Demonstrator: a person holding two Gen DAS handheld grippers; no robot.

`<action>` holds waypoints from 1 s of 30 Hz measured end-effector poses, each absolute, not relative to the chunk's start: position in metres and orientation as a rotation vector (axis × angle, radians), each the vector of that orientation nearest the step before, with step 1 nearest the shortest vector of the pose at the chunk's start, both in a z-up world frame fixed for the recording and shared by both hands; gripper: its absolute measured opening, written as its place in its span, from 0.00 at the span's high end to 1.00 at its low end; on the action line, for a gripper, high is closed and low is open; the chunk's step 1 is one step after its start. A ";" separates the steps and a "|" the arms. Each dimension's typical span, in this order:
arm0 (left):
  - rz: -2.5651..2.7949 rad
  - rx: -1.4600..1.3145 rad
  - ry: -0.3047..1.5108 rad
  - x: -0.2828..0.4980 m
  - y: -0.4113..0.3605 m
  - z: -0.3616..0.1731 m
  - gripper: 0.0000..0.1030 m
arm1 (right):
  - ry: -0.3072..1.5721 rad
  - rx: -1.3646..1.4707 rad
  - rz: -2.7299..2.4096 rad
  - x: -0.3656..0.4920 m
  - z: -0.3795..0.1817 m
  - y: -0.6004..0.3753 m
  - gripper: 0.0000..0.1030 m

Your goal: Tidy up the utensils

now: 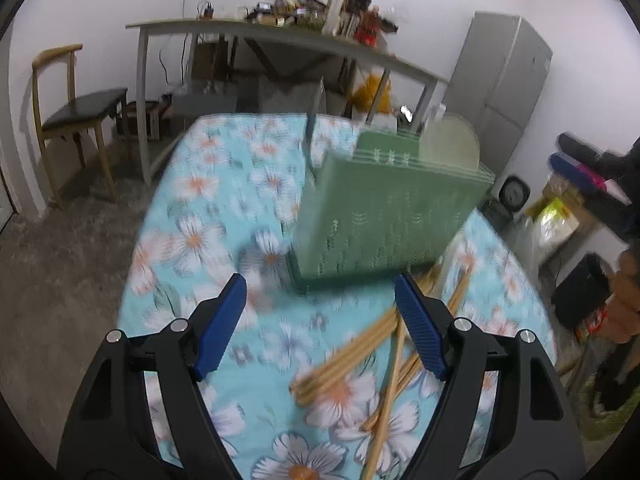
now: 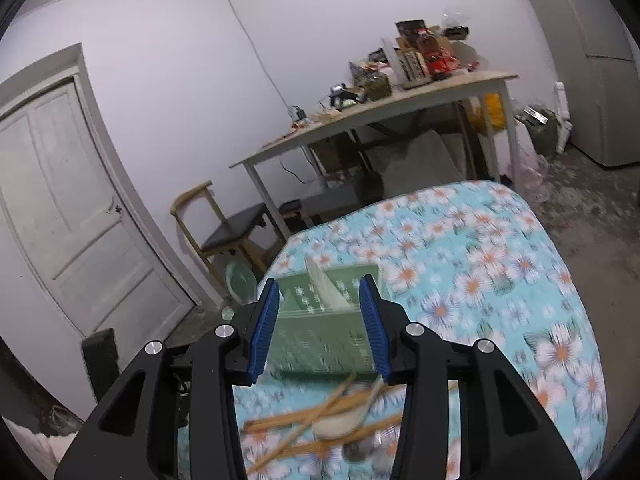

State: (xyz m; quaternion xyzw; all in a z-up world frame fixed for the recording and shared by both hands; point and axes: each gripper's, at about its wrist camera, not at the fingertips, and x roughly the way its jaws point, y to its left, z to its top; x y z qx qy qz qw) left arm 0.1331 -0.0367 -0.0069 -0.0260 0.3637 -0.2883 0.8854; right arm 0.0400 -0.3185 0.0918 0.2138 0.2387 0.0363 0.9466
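Hovering over scattered wooden chopsticks [image 1: 352, 354] by the green slotted plastic utensil holder [image 1: 384, 216], my left gripper [image 1: 320, 292] gapes wide, my right gripper [image 2: 320, 296] partly open, both empty.

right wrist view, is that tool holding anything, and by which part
Nothing is held. The right tool stands open and empty above the chopsticks and spoon.
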 end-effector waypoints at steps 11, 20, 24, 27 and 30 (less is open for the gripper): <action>-0.518 -0.085 0.786 0.110 -0.016 -0.028 0.29 | 0.644 0.408 0.004 0.014 0.046 -0.283 0.60; -0.437 -0.016 0.806 0.110 -0.003 -0.021 0.22 | 0.649 0.423 -0.010 0.010 0.021 -0.267 0.60; -0.483 -0.044 0.785 0.106 -0.004 -0.012 0.15 | 0.661 0.433 -0.003 0.012 0.014 -0.270 0.60; -0.528 -0.024 0.817 0.108 -0.013 -0.011 0.12 | 0.667 0.438 -0.006 0.012 0.009 -0.271 0.60; -0.555 -0.008 0.827 0.109 -0.020 -0.011 0.11 | 0.673 0.434 -0.013 0.012 0.004 -0.271 0.60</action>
